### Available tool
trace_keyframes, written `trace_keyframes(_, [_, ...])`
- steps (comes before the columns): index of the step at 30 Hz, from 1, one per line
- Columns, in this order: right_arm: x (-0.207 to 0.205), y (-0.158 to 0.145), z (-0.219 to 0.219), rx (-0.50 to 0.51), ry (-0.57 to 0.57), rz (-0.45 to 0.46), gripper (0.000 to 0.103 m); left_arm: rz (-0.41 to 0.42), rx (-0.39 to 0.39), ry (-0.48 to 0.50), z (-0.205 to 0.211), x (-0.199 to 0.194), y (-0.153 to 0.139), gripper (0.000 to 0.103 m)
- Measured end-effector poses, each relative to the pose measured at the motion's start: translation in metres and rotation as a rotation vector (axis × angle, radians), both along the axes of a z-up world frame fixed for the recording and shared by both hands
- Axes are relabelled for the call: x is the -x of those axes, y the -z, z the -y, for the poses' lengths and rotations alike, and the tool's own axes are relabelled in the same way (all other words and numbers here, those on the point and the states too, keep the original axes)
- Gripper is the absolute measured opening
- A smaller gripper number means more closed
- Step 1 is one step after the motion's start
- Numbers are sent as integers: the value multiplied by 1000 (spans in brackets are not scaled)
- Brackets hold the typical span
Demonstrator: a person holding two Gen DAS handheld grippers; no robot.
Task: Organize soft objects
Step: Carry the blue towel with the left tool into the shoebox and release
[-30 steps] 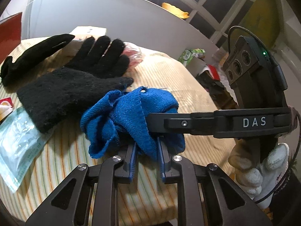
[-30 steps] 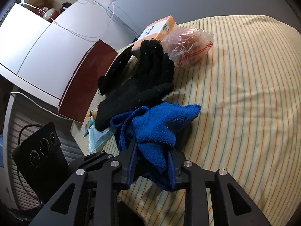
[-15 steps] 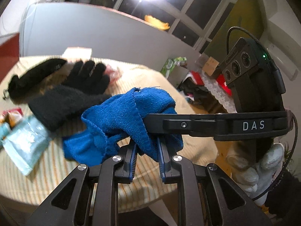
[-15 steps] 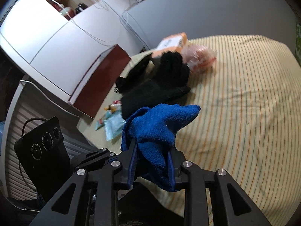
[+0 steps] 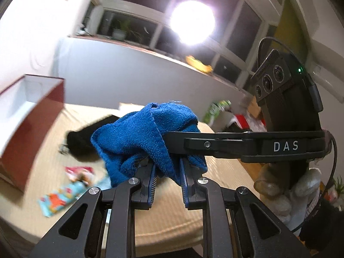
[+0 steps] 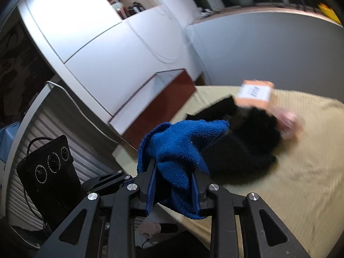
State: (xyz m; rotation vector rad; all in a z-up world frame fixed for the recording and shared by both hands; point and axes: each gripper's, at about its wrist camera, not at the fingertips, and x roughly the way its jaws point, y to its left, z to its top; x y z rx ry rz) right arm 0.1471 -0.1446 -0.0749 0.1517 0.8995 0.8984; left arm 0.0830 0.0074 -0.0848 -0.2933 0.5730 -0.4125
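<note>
A crumpled blue terry cloth (image 5: pixel 137 137) hangs in the air above the table, held from two sides. My left gripper (image 5: pixel 166 168) is shut on its lower folds. In the right wrist view the same cloth (image 6: pixel 180 148) bunches between the pads of my right gripper (image 6: pixel 174 178), which is shut on it. The right tool's black finger marked DAS (image 5: pixel 247 145) reaches into the cloth from the right, held by a white-gloved hand (image 5: pixel 296 193). Black knit gloves (image 6: pixel 247 148) lie on the striped tablecloth (image 6: pixel 301 182) behind the cloth; they show blurred in the left wrist view (image 5: pixel 79 144).
An open dark-red box with a white inside (image 5: pixel 32 116) stands at the table's left end (image 6: pixel 163 105). An orange carton (image 6: pixel 254 92) and a pink bag (image 6: pixel 288 122) lie beyond the gloves. Snack packets (image 5: pixel 64 193) lie near the front left. White cabinets rise behind.
Both grippers have risen together with the blue cloth, which now hangs off the table. The views have tilted up toward window and cabinets. The black gloves stayed on the table.
</note>
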Motion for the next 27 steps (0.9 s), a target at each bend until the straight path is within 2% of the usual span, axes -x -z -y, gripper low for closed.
trace_keyframes(7, [-24, -22, -80, -29, -114, 51, 25, 73, -41, -144, -77, -9, -27, 16])
trace_keyframes(11, [-45, -26, -129, -40, -173, 59, 25, 86, -68, -218, -115, -18, -30, 16])
trace_keyframes(19, [-77, -10, -220, 12, -240, 18, 25, 14, -103, -335, -176, -50, -7, 16])
trace_keyframes(27, [-99, 13, -269, 88, -252, -7, 26, -58, -128, -404, -201, -71, 16, 16])
